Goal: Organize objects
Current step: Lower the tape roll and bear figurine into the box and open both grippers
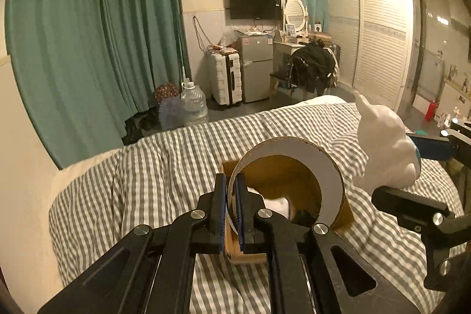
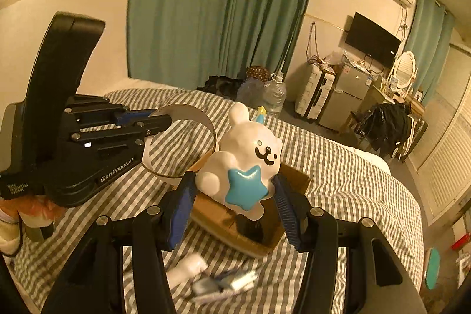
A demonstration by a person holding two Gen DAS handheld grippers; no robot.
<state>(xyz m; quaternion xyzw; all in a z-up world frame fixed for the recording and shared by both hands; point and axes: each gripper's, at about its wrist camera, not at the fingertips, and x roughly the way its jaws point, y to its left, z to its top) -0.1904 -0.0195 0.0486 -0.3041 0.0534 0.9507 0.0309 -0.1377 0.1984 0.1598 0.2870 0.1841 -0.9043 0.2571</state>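
A brown cardboard box (image 2: 235, 222) lies on the striped bed. My left gripper (image 1: 231, 196) is shut on the rim of a wide cardboard ring (image 1: 323, 164), white inside, held over the box (image 1: 244, 255); the ring also shows in the right wrist view (image 2: 188, 111). My right gripper (image 2: 235, 196) holds a white rabbit figure with a blue star (image 2: 247, 164) between its pads, over the box. The rabbit shows at the right of the left wrist view (image 1: 382, 149). A dark object (image 2: 250, 225) and something white (image 1: 276, 205) lie inside the box.
The bed has a grey-and-white striped cover (image 1: 164, 167). Small white and blue items (image 2: 212, 278) lie on it near my right gripper. Beyond the bed stand teal curtains (image 1: 88, 43), water jugs (image 1: 192, 105), a suitcase (image 1: 225, 78), a small fridge (image 1: 256, 66) and a wardrobe (image 1: 379, 31).
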